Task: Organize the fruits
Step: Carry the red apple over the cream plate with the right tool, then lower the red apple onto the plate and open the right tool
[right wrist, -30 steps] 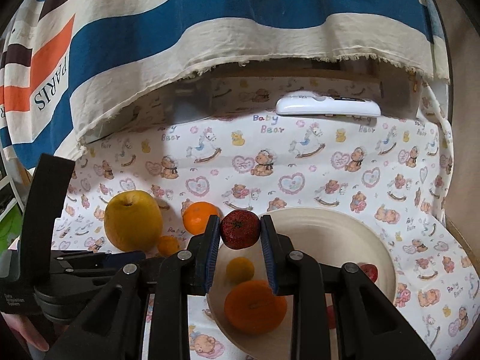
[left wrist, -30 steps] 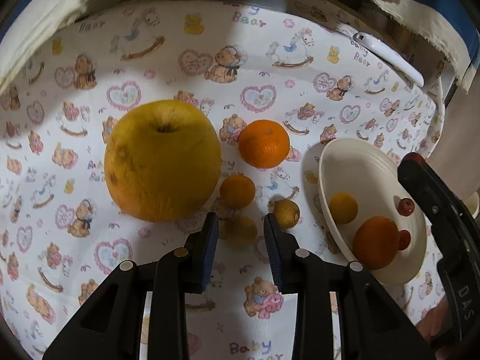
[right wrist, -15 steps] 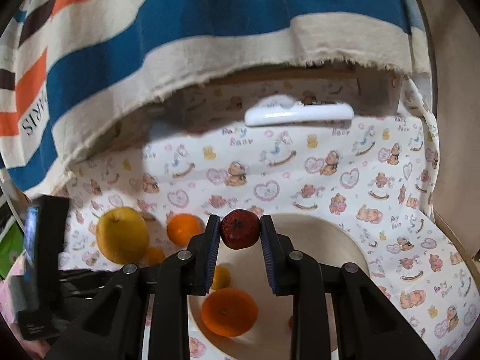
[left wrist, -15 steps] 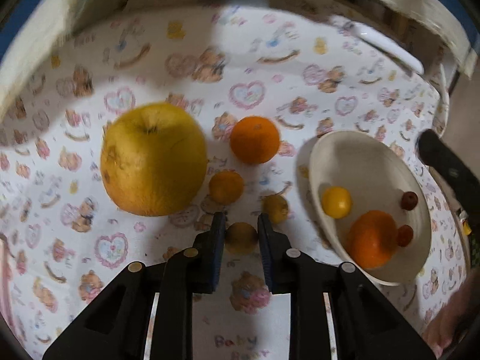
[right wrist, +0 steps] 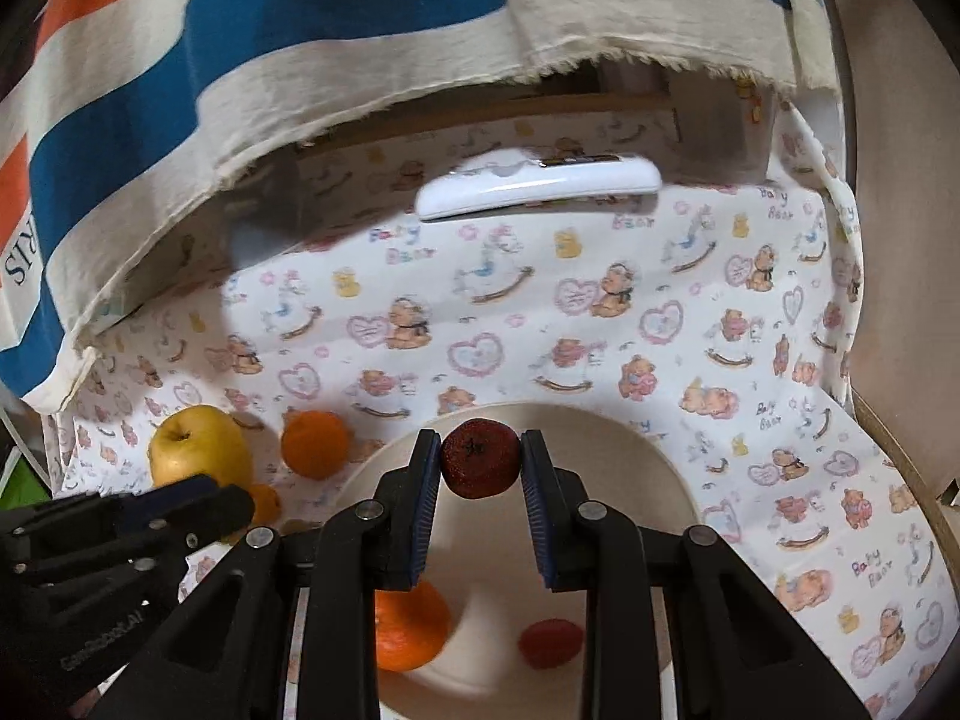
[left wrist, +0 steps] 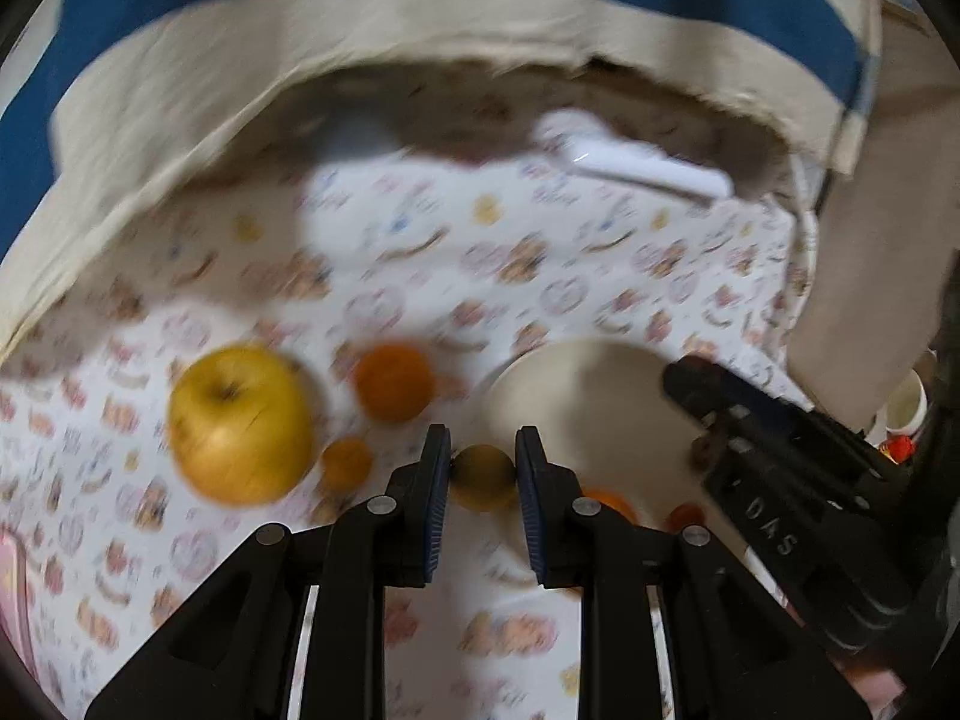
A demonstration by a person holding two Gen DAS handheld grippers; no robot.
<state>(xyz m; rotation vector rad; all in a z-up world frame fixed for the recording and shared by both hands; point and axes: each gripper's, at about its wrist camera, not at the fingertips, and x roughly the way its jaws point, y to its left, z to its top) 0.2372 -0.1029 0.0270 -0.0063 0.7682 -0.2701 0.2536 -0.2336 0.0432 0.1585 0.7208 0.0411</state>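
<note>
A small yellow-green fruit has just been picked up off the tabletop and is pinched by the left hand-held gripper. A dark red fruit is pinched by the right hand-held gripper above the cream bowl. Both can probably be dropped in next.

This is looking like a home, likely a living or bedroom corner. A nursery-print cloth with bears, hearts and rocking horses is covering the surface. A striped fabric in blue, cream and orange is hanging over the cloth's far edge. A white remote-like device is lying near that far edge, and a cream plate is sitting near the cloth's near edge.
</note>
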